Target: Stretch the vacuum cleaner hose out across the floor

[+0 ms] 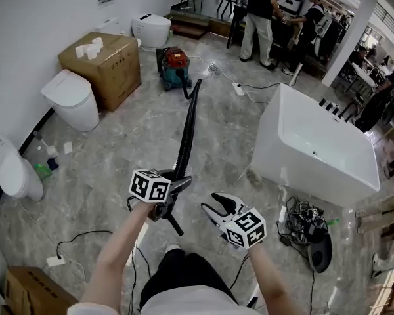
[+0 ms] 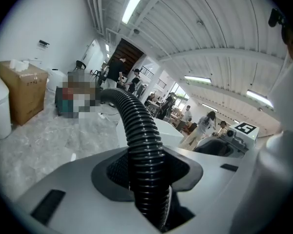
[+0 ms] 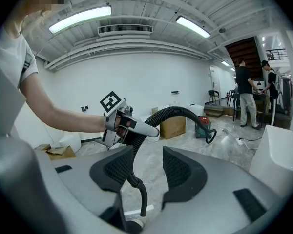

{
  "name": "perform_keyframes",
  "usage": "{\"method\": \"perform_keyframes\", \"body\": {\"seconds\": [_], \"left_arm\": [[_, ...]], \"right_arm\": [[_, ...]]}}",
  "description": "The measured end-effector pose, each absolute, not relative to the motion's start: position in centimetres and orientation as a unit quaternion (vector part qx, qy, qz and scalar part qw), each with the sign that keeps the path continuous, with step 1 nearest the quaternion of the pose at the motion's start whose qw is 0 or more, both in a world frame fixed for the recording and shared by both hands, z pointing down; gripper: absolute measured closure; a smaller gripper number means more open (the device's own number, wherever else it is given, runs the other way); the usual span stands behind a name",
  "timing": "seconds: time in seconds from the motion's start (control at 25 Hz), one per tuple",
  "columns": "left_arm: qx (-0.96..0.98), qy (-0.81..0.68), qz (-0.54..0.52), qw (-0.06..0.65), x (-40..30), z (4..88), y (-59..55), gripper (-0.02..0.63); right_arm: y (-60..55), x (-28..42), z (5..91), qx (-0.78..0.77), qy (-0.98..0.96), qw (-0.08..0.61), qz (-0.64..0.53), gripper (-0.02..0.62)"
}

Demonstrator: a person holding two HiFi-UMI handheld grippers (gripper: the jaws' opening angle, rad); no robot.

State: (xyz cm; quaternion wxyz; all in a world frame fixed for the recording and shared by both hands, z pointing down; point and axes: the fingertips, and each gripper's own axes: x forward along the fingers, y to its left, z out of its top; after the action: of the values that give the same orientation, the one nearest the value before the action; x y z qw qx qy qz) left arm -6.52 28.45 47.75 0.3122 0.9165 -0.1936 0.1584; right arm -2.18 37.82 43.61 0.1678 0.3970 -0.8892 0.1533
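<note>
Now the left gripper (image 1: 178, 185) is clamped on the black ribbed hose (image 1: 189, 120) near its free end.
From those jaws the hose is stretched straight ahead, away from the person, to the red vacuum cleaner (image 1: 176, 67); a short tail is seen hanging below. The right gripper (image 1: 212, 203) is held open and empty, just beside that tail.

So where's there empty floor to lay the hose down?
Bare floor lies between the hose and the bathtub, and between the hose and the toilet by the cardboard box. It is crowded at the cable tangle beside the bathtub and the clutter by the wall.
</note>
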Motion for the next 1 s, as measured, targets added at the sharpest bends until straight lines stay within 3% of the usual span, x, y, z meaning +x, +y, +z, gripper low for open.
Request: {"method": "perform_keyframes", "body": {"seconds": [0.68,1.0], "left_arm": [[0.928,-0.186,0.286,0.146,-6.8,49.0,30.3,0.446],[0.932,-0.219,0.275,0.083,-6.8,47.9,29.3,0.446]], "right_arm": [[37.9,-1.5,43.7,0.404,-0.886,0.171,0.152,0.402],[37.8,-1.5,43.8,0.407,-0.884,0.171,0.154,0.402]]}}
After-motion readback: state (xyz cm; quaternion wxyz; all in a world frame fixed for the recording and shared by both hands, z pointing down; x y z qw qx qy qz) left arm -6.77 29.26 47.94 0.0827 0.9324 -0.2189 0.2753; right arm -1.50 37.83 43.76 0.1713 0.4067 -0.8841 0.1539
